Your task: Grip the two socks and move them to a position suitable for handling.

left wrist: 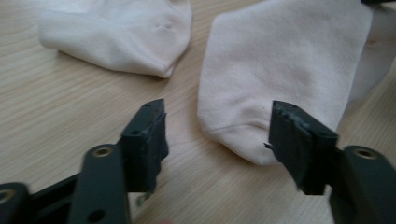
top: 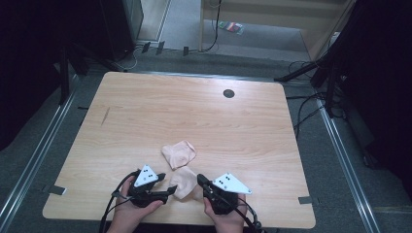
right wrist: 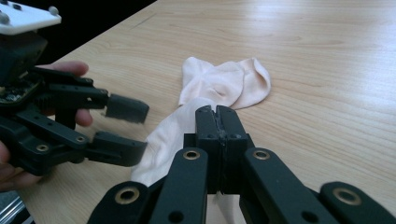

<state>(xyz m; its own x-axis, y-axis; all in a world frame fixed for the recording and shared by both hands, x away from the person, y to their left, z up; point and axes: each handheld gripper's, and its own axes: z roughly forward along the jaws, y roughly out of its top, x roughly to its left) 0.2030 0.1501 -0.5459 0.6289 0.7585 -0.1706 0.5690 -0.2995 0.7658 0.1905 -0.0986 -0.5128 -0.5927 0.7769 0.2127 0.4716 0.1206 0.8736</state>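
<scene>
Two pale socks near the table's (top: 145, 97) front edge: near sock (top: 184, 182) between the grippers, far sock (top: 179, 154) just beyond. Right gripper (right wrist: 217, 113) clamped on the near sock's edge; left gripper (left wrist: 217, 123) half open around its rounded end, not pinching yet. Soft, light, floppy; best taken at an edge or corner.

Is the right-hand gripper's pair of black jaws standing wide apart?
No, in the right gripper view the right gripper has its two jaws pressed flat together, with the near sock lying under and beside them.
</scene>
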